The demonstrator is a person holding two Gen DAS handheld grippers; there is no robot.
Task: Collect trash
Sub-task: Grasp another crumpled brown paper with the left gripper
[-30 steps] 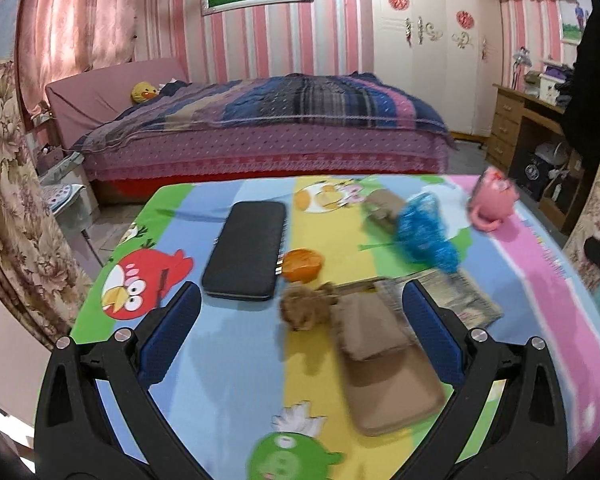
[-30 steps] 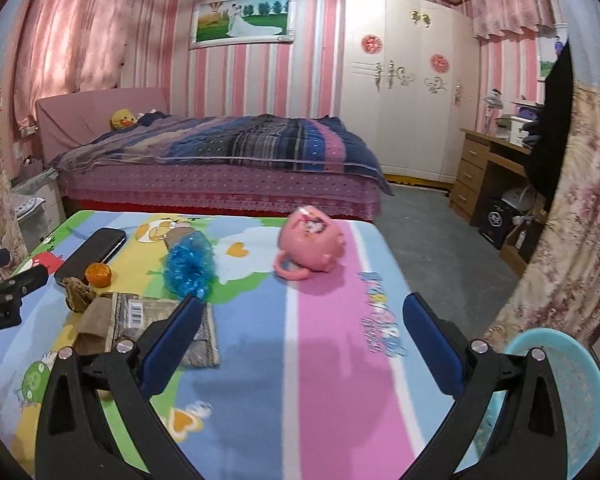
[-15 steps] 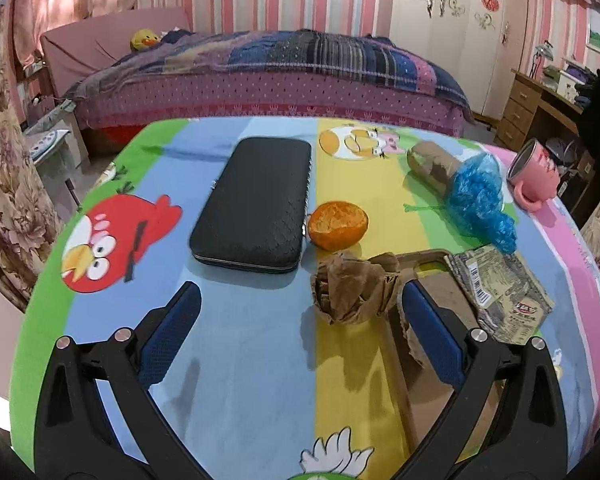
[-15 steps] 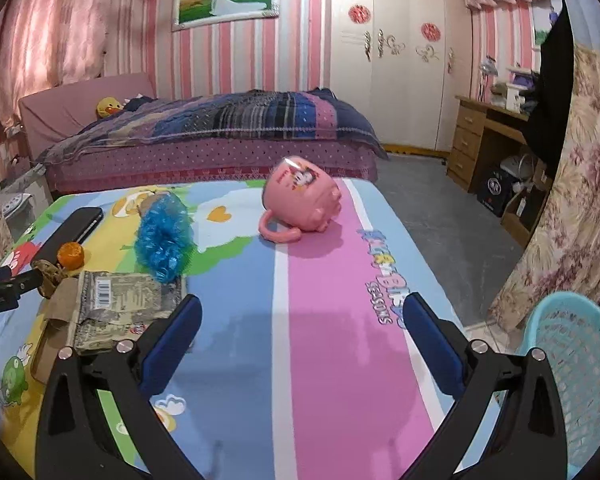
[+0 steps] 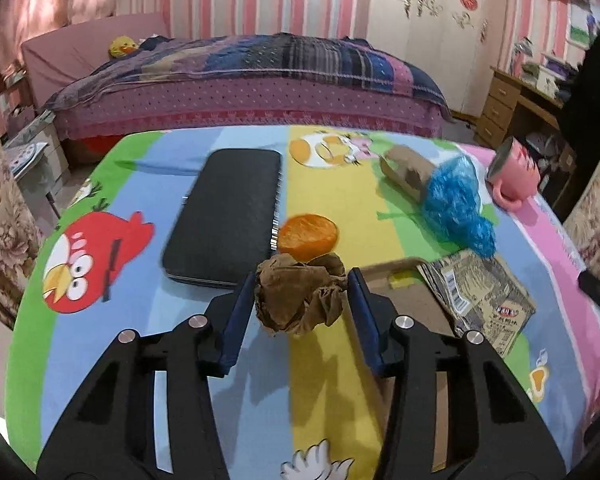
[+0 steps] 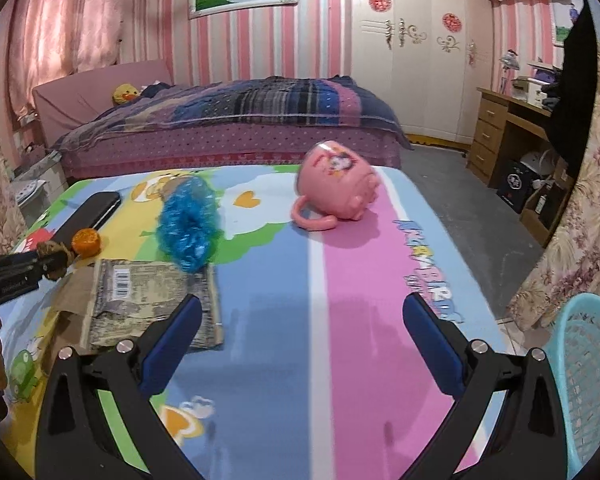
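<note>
Already my left tool (image 5: 300, 292) had closed around the paper wad (image 5: 300, 296) at twelve o'clock on the desk (image 5: 228, 408); my right tool (image 6: 300, 332) gaped empty, basket (image 6: 592, 376) at four o'clock.

A worktop (image 5: 100, 360) covered in a bright cartoon-bird cloth is filling the lower frame. A black case (image 5: 226, 216) is lying left of centre, with an orange peel (image 5: 308, 234) just beside its right edge. A cardboard tube (image 5: 406, 168) and blue mesh (image 5: 456, 204) are sitting upper right, touching. A pink mug (image 5: 514, 172) is lying tipped at far right. A printed wrapper (image 5: 480, 296) is overlapping brown cardboard (image 5: 412, 304) at right.
</note>
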